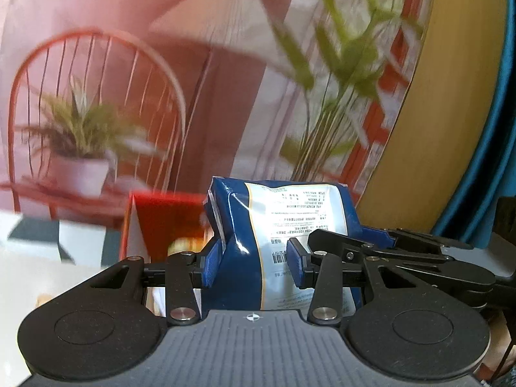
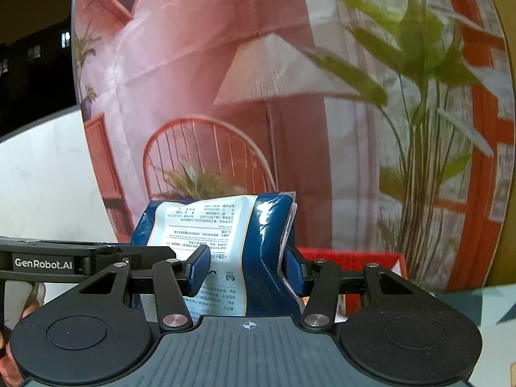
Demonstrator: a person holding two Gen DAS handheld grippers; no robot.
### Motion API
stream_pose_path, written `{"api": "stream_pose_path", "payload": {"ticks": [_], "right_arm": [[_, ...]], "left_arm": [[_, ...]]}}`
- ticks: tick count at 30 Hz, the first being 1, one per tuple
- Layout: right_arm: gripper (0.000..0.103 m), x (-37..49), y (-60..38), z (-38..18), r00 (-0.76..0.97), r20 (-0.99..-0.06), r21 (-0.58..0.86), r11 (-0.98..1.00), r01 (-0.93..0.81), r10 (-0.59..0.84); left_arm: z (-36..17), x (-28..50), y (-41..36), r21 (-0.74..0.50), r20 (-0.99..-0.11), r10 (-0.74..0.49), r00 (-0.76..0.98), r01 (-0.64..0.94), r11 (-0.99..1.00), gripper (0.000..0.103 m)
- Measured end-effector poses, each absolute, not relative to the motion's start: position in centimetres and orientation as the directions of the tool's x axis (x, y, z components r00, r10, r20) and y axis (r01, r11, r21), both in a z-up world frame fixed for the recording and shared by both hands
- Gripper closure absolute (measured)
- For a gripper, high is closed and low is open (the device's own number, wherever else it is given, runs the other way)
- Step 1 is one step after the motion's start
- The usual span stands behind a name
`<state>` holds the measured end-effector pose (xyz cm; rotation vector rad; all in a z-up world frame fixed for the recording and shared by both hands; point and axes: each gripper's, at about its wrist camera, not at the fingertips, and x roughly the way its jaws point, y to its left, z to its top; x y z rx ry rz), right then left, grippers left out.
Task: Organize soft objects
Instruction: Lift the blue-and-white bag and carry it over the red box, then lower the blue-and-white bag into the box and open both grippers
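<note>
Red box (image 1: pixel 167 222) sits just beyond the blue pack (image 1: pixel 283 225), which both the left gripper (image 1: pixel 254 262) and right gripper (image 2: pixel 246 269) jaws clamp; "GenRobot.AI" marks the left one; the pack's print seems too blurred to read.

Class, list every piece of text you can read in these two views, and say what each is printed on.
"GenRobot.AI": on the left hand-held gripper, seen from the right wrist.
Blue soft pack: its white label carries dense print and a barcode, too small and blurred to read.
Nothing else is legible.
</note>
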<state>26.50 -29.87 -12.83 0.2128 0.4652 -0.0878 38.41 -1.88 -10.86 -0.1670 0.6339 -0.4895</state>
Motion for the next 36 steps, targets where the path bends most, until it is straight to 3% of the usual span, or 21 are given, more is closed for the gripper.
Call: {"api": "stream_pose_path", "payload": {"ticks": [8,15,18,24,31,36], "right_arm": [[0.056,26.8,-29.9,-17.9,0.776,-0.630,0.229,0.953,0.200,-0.012],[0.056,26.8,-30.2,-19.5,0.732,-0.681,0.291,0.916,0.276,-0.005],[0.055,26.9,-30.3,-19.5,0.723,-0.690,0.303,0.904,0.301,-0.009],[0.052,25.3,-30.0,-18.2,0.771,-0.634,0.267,0.920,0.288,-0.057],[0.052,19.2,-29.8,-15.5,0.864,-0.494,0.201,0.955,0.219,-0.094],[0.050,14.2,-30.3,-15.0,0.875,-0.462,0.179,0.952,0.249,-0.142]], "left_arm": [[-14.7,39.4,-3.0,-0.291,-0.671,-0.452,0.587,0.352,0.890,0.058],[-15.6,40.1,-3.2,-0.277,-0.704,-0.430,0.566,0.339,0.899,0.058],[-15.5,39.8,-3.3,-0.264,-0.693,-0.432,0.578,0.354,0.897,0.050],[-13.7,37.1,-2.5,-0.224,-0.611,-0.439,0.659,0.388,0.894,0.037],[-12.1,31.5,-1.1,-0.215,-0.520,-0.457,0.721,0.407,0.888,0.037],[-12.8,27.9,-0.4,-0.249,-0.512,-0.468,0.720,0.397,0.883,0.037]]}}
